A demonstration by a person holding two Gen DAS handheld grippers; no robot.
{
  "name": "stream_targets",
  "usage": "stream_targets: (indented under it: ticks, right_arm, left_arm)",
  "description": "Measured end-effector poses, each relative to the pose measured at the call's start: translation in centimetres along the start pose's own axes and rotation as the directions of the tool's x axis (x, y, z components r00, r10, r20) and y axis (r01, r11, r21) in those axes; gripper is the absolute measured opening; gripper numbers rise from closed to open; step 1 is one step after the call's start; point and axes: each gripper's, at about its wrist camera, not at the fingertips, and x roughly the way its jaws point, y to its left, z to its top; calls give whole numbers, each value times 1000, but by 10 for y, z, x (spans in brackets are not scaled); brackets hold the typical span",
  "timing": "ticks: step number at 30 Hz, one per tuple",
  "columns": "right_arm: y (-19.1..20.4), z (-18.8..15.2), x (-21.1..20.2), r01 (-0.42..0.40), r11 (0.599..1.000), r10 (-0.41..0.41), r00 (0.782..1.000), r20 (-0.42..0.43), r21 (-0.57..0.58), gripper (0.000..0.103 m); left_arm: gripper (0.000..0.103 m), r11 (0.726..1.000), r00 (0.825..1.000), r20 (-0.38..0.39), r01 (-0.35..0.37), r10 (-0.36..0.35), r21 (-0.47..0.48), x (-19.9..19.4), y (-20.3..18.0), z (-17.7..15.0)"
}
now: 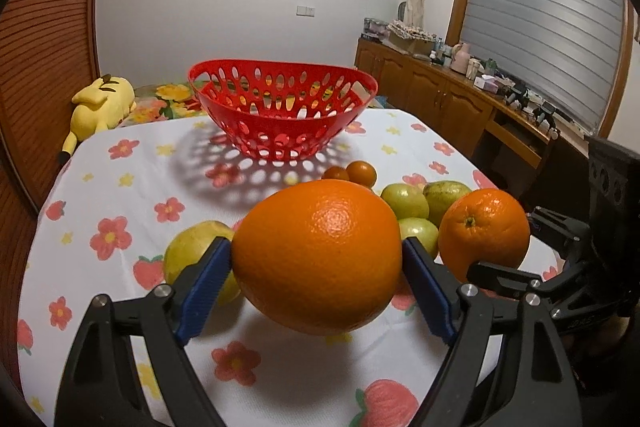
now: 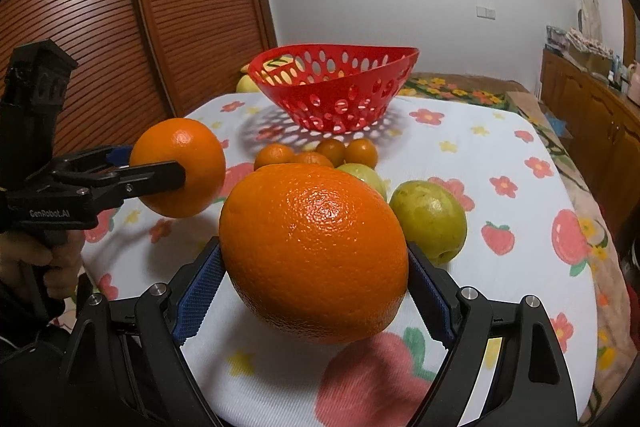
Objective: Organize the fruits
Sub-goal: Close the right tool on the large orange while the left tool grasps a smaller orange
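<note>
The left gripper (image 1: 316, 259) grasps one orange (image 1: 318, 255), the right gripper (image 2: 314, 267) grasps another orange (image 2: 314, 263); the red basket (image 1: 280, 107) stands beyond both.

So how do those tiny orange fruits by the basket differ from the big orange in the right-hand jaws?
The tiny orange fruits are far smaller than the big orange. They lie clustered on the flowered cloth; the big orange is clamped in the right gripper's jaws. Both are orange-skinned, and neither is in the red basket.

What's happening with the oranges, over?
Left gripper shut on left orange. Right gripper shut on right orange. Red basket empty ahead, path clear.
</note>
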Motion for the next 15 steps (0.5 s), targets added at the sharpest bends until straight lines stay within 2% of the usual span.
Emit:
stream_targets:
  ticks: [15]
  right_arm:
    - [0, 4, -2, 0, 1000, 0, 1000, 14, -10, 88]
  left_arm:
    - [84, 1000, 998, 62, -4, 5, -10, -14, 4, 17]
